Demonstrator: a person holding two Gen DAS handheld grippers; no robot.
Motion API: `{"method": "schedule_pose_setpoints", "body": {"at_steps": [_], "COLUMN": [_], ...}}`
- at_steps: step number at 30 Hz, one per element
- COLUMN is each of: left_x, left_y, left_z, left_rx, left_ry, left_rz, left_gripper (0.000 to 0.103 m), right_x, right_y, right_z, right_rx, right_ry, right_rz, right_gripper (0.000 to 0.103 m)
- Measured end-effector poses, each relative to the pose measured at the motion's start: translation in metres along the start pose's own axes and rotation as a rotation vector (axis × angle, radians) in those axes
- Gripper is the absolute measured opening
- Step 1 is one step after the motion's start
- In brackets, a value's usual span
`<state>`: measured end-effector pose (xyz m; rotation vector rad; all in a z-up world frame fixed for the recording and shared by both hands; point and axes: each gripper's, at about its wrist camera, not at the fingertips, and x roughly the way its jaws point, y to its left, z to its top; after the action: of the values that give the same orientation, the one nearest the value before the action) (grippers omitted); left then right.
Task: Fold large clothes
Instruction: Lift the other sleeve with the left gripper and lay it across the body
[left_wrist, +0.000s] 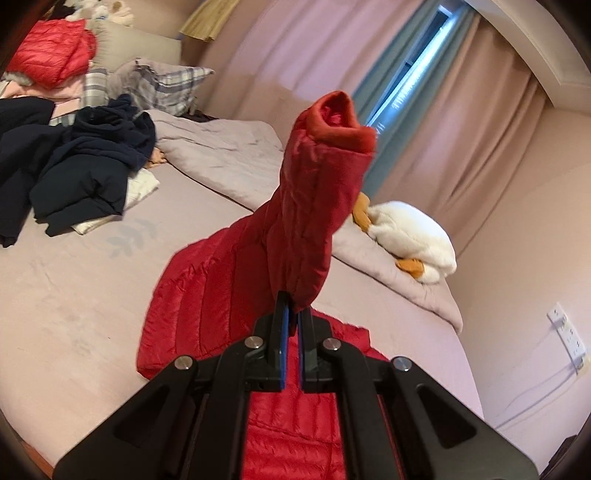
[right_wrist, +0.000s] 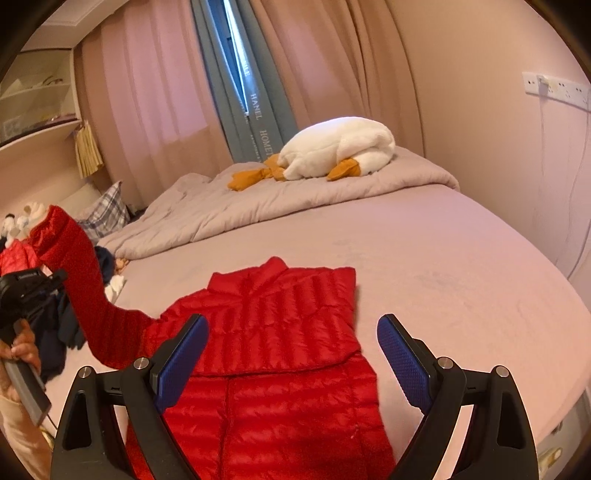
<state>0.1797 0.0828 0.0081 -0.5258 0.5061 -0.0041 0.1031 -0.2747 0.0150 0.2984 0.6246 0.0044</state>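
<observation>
One sleeve (left_wrist: 317, 206) of the red down jacket (left_wrist: 207, 306) fills the left wrist view, lifted off the bed (left_wrist: 66, 295) and standing up with its open cuff toward the curtains (left_wrist: 461, 122). The left gripper (left_wrist: 294, 314) has its jaws narrowed onto a fold of that sleeve near the low end, so only a thin pinch of slippery quilted fabric is held. The jacket body lies flat on the sheet beneath. A pile of dark clothes (left_wrist: 85, 162) sits well apart, with a plush goose (left_wrist: 410, 236) on the folded duvet (left_wrist: 236, 162) beyond.

From the right wrist, the jacket (right_wrist: 273, 332) is spread on the bed (right_wrist: 461, 266) with its collar pointing away, the near sleeve side already tucked in. The right gripper (right_wrist: 291, 354) hovers above the body with jaws wide, holding nothing. At the left edge the raised sleeve (right_wrist: 88, 295) rises to the left gripper (right_wrist: 33, 288).

My judgement: the sleeve is about to be laid across the body. The shallow pinch could slip, dropping the sleeve short or twisted. Pulling across could also drag the light body and undo the tucked side, since nothing pins it down
</observation>
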Motion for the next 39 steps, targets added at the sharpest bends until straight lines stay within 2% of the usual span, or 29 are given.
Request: {"method": "schedule_pose_setpoints", "body": {"at_steps": [18,33,36,38,39], "left_x": [0.054,0.109,0.113,0.113,0.113], "left_y": [-0.06,-0.08,-0.078,-0.079,-0.078], "left_z": [-0.065,-0.133,-0.149,-0.155,-0.157], "left_rx": [0.117,0.205,0.175,0.173,0.174], "left_ry": [0.2,0.412,0.477,0.499,0.509], "left_rz": [-0.07,-0.084,-0.104,-0.106,-0.107], "left_gripper": [0.003,0.004,0.004,0.008,0.015], "right_x": [-0.004,-0.005,-0.004,-0.001,0.0], "right_y": [-0.036,-0.064,-0.067,-0.068,-0.069], "right_z": [-0.011,-0.019,-0.021,-0.023,-0.023], "right_rx": [0.062,0.133,0.137,0.14,0.141], "right_ry": [0.026,0.044,0.056,0.066,0.072], "right_rz": [-0.057,-0.089,-0.093,-0.091,-0.091], "right_gripper": [0.092,0.092,0.092,0.092,0.092]}}
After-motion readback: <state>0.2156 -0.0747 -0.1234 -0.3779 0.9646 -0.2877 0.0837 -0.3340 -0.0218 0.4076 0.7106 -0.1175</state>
